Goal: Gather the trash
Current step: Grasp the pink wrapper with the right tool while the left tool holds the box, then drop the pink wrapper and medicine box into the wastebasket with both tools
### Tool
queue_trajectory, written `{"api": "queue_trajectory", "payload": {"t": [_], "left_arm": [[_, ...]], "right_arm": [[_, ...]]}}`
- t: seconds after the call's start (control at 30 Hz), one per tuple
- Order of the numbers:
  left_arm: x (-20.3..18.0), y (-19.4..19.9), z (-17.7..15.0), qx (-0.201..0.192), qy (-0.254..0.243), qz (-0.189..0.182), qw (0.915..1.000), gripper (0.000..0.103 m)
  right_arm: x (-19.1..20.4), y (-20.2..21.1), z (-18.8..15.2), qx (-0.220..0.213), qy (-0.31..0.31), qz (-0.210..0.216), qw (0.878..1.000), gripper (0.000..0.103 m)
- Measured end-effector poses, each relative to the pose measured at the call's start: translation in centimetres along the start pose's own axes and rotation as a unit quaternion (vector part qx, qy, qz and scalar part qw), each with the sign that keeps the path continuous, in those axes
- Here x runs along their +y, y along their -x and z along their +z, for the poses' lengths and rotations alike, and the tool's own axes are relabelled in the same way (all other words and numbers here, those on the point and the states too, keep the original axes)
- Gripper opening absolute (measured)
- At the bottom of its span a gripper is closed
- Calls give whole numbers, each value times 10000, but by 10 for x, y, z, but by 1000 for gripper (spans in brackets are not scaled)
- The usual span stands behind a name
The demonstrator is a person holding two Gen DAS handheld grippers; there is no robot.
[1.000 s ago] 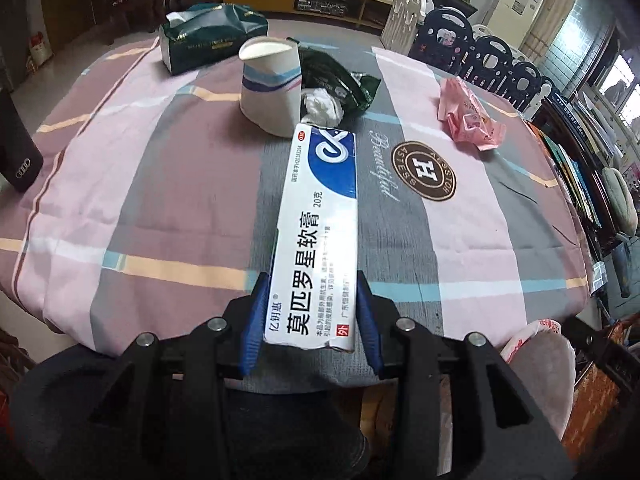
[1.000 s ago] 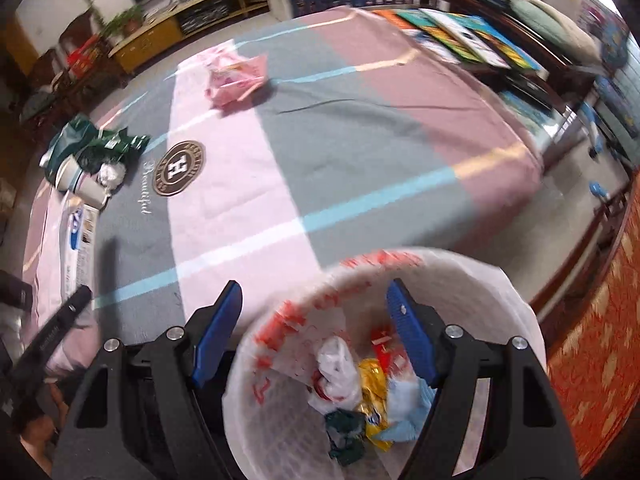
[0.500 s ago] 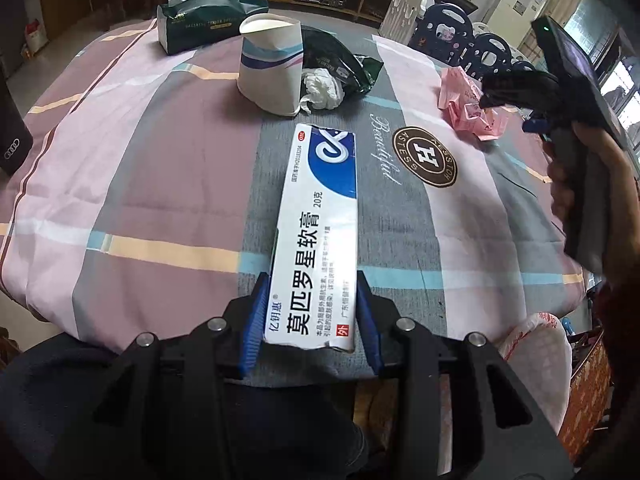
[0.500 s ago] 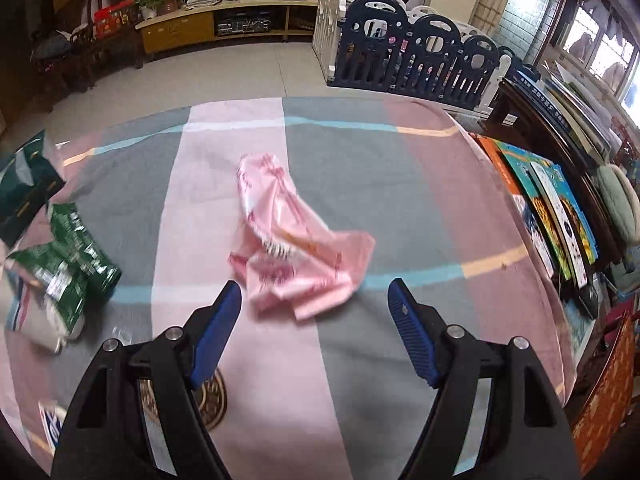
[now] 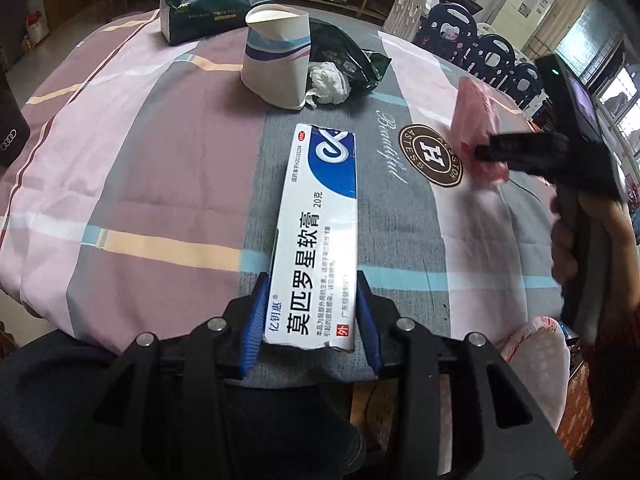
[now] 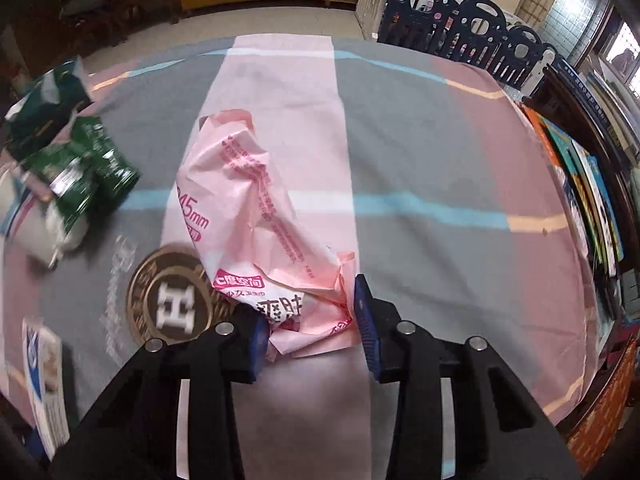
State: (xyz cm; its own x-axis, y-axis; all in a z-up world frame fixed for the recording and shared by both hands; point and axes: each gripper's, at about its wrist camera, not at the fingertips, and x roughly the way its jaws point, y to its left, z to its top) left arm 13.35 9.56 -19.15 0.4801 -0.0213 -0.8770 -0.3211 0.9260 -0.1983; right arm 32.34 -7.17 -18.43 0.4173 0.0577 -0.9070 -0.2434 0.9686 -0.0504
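Two pieces of trash are in hand at once. One, a long white-and-blue cardboard ointment box (image 5: 316,236), is clamped at its near end by the left gripper (image 5: 308,320), jutting forward over the table's near edge. The other, a crumpled pink plastic wrapper (image 6: 260,232), lies by the round brown emblem (image 6: 172,296) printed on the striped tablecloth (image 6: 420,152); the right gripper (image 6: 312,320) has its blue jaws pressed against the wrapper's near folds, apparently closing to lift it. Toward the far edge sit a dented white paper cup (image 5: 280,64), a white tissue wad (image 5: 328,84), a green foil bag (image 5: 348,60) and a green tissue pack (image 5: 208,12). Just off the near edge stands a white-lined bin (image 5: 536,344), probably where both go.
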Motion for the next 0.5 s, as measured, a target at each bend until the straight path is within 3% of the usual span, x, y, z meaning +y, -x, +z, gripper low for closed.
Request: {"api": "queue_trajectory", "payload": {"t": [0.17,0.5], "left_arm": [[0,5,-2,-118,-18,84,9999,42],[-1,41,2,-448,10,-3,9990,42]], "right_arm": [[-2,47,-66,-98,-334,513,9981,39],[-27,126,-128,-449,-881,779,9920,39]]}}
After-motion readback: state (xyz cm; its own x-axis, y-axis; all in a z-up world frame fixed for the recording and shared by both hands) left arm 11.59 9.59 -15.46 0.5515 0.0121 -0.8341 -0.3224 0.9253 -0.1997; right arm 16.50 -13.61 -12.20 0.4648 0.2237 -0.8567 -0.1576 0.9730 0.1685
